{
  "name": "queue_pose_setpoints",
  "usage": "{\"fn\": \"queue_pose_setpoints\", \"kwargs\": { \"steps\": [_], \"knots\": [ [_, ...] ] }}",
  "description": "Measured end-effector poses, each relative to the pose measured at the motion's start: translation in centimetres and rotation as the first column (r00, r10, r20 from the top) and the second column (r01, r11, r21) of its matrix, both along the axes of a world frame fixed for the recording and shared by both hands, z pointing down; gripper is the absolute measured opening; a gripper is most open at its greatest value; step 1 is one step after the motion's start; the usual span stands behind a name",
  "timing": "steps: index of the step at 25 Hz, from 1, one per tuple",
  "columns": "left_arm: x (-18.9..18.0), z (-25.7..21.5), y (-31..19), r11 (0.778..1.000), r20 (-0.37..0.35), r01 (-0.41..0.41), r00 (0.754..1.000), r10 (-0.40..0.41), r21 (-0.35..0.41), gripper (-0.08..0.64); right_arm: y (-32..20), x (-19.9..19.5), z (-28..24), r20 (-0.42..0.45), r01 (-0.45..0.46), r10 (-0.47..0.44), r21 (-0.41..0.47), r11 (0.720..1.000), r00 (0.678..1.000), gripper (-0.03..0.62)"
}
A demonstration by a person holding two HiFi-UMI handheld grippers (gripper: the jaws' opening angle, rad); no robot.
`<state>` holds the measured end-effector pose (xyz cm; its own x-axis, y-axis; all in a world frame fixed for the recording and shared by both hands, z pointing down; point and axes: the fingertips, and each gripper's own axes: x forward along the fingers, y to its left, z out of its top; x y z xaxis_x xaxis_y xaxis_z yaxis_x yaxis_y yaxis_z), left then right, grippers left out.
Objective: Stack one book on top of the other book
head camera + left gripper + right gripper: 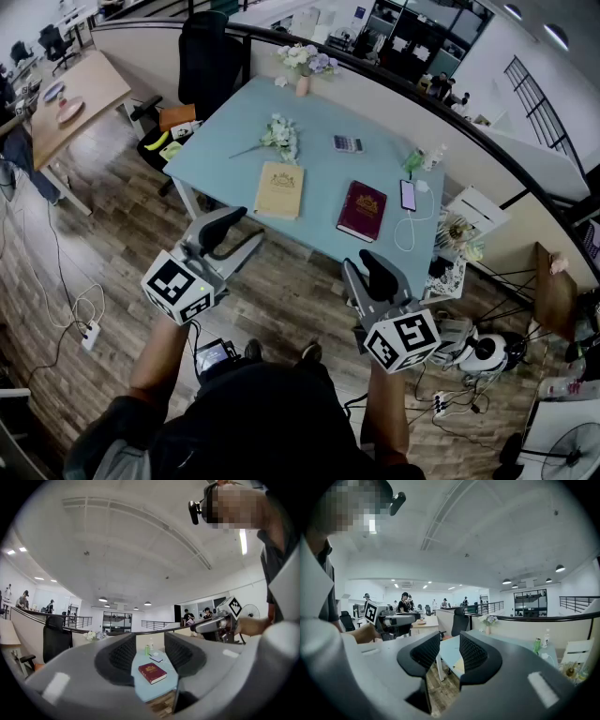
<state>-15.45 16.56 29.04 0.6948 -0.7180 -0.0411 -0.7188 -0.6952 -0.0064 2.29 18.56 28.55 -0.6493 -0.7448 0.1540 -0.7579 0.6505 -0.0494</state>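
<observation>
Short of the tabletop's (319,173) near edge, over the wooden floor, the left claw (242,230) is held in the air. Its jaws stand apart with nothing between them. Its own view looks through the gap at the maroon book (152,672) lying well beyond.

A yellow book (279,190) lies flat near the near edge, left of the middle. A gold emblem shows on its cover, but any lettering is too small to read. A spray of white flowers (281,137) lies behind it, toward the far-left corner. A calculator (348,143) sits further back, near the middle of the tabletop.

The maroon book lies flat right of the middle, by the near edge and apart from the yellow one. It also has a gold emblem that cannot be read. A phone (408,195) with a white cable lies just beside it, toward the right edge.

The right claw (366,267) also hangs off the tabletop, before the near edge. Its jaws are parted and hold nothing. Each claw's cube bears black-and-white square markers.
</observation>
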Motion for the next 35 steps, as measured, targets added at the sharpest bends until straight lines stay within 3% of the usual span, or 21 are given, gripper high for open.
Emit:
{"fn": "queue_pose_setpoints", "kwargs": {
  "steps": [12, 19, 35],
  "knots": [
    [-1.0, 0.5, -1.3, 1.000, -0.009, -0.014, 1.000, 0.014, -0.004, 0.198, -1.3, -1.8, 0.2, -0.013, -0.010, 0.010, -0.009, 1.000, 1.000, 0.129],
    [-0.6, 1.4, -2.9, 1.000, -0.002, 0.002, 1.000, -0.002, -0.025, 0.198, -3.5, -1.4, 1.0, 0.038, 0.002, 0.000, -0.050, 0.999, 0.999, 0.129],
    [2.7, 2.8, -9.1, 0.983, 0.065, 0.168, 0.984, -0.163, -0.078, 0.198, -13.5, 1.0, 4.1, 0.132, 0.193, -0.177, -0.114, 0.975, 0.975, 0.129]
  ]
}}
